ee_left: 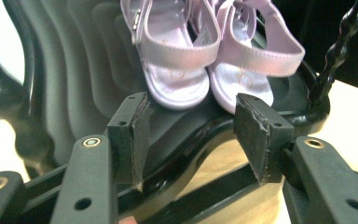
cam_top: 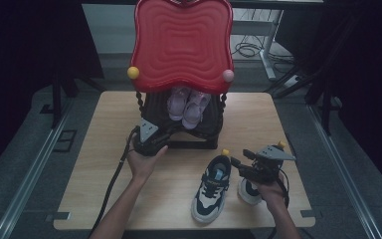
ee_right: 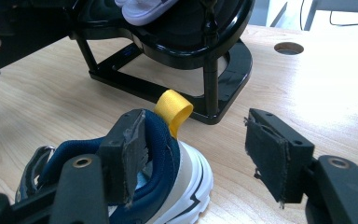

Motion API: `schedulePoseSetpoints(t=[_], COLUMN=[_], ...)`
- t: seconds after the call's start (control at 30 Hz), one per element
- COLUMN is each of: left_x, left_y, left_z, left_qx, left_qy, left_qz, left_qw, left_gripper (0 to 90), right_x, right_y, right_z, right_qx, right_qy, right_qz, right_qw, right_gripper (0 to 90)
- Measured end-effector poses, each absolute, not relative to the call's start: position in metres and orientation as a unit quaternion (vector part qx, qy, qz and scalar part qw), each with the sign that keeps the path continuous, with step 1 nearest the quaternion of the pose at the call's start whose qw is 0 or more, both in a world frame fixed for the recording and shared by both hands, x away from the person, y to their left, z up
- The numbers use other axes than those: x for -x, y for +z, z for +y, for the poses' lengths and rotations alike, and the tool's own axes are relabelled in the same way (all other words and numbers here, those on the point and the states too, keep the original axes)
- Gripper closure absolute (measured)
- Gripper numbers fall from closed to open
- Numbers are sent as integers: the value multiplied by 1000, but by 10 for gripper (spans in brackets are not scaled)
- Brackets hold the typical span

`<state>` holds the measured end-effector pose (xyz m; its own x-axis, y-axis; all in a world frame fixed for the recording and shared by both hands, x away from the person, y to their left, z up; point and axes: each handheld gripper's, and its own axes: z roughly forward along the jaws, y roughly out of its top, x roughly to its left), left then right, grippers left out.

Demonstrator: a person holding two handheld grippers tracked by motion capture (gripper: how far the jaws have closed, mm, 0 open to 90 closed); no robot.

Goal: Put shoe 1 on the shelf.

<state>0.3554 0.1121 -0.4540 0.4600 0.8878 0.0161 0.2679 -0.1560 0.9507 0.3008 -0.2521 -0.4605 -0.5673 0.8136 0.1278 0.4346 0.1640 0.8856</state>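
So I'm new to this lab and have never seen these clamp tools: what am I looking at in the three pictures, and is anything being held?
A person sits at a wooden table with a hand-held two-jaw gripper in each hand; there is no robot arm. The high view looks down from above. The other two come from cameras riding on each gripper, looking along its black jaws.

On the table stands a small black shoe rack with a red top shelf. A pair of lilac sandals sits on its lower shelf. In front lie two navy-and-white sneakers.

The left gripper is open, pointing at the sandals, holding nothing. The right gripper is open too: one jaw is inside a sneaker's heel opening, by its yellow pull loop, with nothing clamped.
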Motion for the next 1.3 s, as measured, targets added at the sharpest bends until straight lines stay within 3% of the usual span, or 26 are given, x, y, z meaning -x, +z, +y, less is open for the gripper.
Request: schedulePoseSetpoints(t=[0.63, 1.3], left_x=[-333, -308], left_y=[-473, -497], left_z=[137, 171], left_qx=[-724, -777], left_qy=[290, 199], left_qz=[415, 427], left_qw=[468, 416], left_gripper=[460, 459], right_x=[-302, -301], right_y=[-463, -463], right_z=[-250, -249], right_qx=[-421, -420], right_qy=[486, 484], right_qz=[741, 744], right_qw=[191, 190], right_gripper=[395, 394])
